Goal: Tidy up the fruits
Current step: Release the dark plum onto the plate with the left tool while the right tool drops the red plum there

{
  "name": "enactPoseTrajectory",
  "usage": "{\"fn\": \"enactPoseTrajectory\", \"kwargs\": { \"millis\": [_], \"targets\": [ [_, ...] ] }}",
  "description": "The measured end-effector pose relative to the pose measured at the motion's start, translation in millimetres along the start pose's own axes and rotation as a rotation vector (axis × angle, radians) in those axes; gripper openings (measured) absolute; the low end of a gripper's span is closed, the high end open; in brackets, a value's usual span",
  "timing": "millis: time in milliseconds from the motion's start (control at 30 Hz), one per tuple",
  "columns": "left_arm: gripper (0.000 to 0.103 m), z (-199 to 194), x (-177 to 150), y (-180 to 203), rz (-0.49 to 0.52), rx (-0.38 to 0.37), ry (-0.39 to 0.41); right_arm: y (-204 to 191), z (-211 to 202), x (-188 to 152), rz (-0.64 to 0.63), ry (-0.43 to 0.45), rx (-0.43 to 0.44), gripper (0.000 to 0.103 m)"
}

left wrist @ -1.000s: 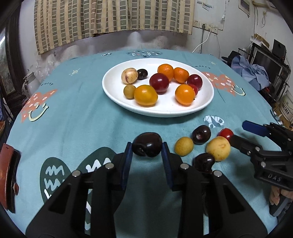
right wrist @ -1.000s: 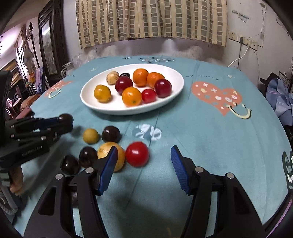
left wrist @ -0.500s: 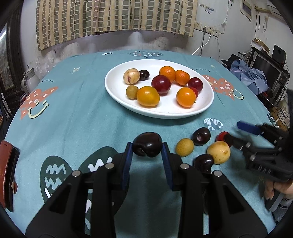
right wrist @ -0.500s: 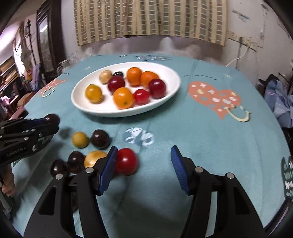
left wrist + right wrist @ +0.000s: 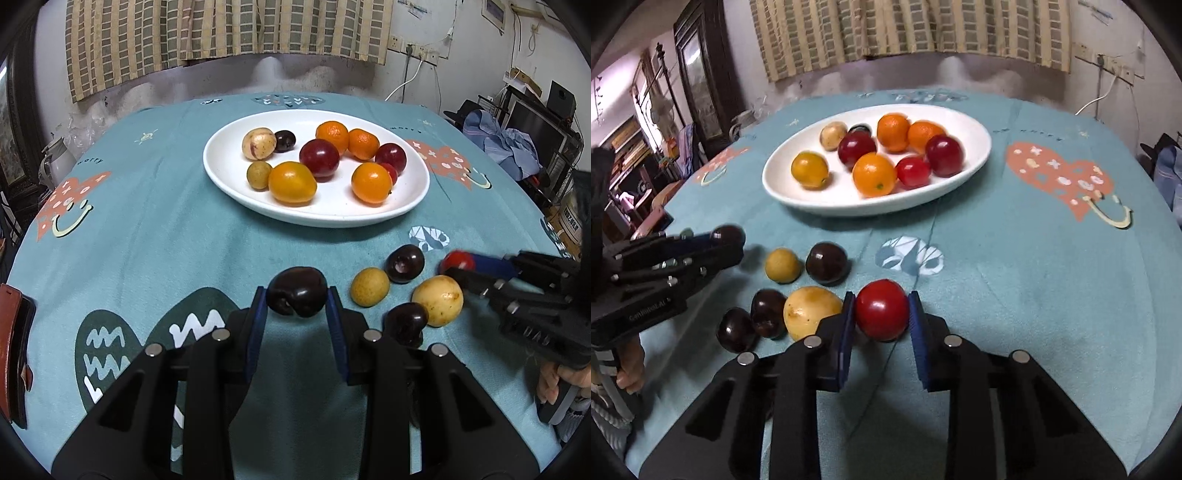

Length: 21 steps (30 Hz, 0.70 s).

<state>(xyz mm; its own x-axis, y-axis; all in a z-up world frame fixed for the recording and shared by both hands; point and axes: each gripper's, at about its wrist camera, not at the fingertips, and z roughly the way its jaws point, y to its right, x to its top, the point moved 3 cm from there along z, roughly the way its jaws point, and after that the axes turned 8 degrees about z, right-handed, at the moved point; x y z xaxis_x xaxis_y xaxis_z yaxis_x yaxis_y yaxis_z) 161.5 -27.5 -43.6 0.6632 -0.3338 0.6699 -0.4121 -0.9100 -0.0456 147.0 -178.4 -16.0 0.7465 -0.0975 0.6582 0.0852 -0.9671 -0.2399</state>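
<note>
Through the left wrist camera we see our left tool [image 5: 296, 295] clamped on a dark plum [image 5: 297, 291], lifted over the teal worktop [image 5: 147, 240], the white plate [image 5: 406, 206] at 12 o'clock. Through the right wrist camera our right tool [image 5: 881, 314] grips a red tomato [image 5: 882, 309], a yellow fruit [image 5: 812, 312] touching its left finger at 9 o'clock.

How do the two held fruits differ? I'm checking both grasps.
The left tool holds a dark plum, near-black; the right tool holds a red tomato, bright and glossy. The plum shows a dimple; the tomato looks smooth. Both are round and pinched between blue pads.
</note>
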Motion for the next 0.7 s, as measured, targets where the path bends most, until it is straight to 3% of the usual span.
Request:
{"fn": "enactPoseTrajectory", "kwargs": {
  "millis": [100,200,300,433,567,700],
  "targets": [
    [0.033,-7.8,8.3,-3.1,-0.021,-0.004,0.023,0.5,-42.7,25.4,0.052,0.147,0.025,0.028],
    [0.033,-13.8,35.3,-9.0,-0.023,0.017,0.039,-9.5,-64.2,61.6,0.035,0.231,0.006,0.028],
    [0.033,-10.1,72.5,-18.7,-0.034,0.048,0.054,-17.4,-50.1,93.0,0.025,0.220,0.004,0.029],
    [0.033,16.4,105.4,-34.4,-0.070,0.066,0.051,-19.8,-1.2,107.4,0.030,0.160,0.007,0.029],
    [0.033,56.4,117.7,-50.7,-0.100,0.070,-0.001,-24.8,52.5,109.2,-0.009,0.091,-0.006,0.029],
    [0.035,84.4,116.9,-57.5,-0.116,0.067,-0.032,-23.0,77.8,110.7,-0.055,0.058,-0.061,0.029]
  ]
}}
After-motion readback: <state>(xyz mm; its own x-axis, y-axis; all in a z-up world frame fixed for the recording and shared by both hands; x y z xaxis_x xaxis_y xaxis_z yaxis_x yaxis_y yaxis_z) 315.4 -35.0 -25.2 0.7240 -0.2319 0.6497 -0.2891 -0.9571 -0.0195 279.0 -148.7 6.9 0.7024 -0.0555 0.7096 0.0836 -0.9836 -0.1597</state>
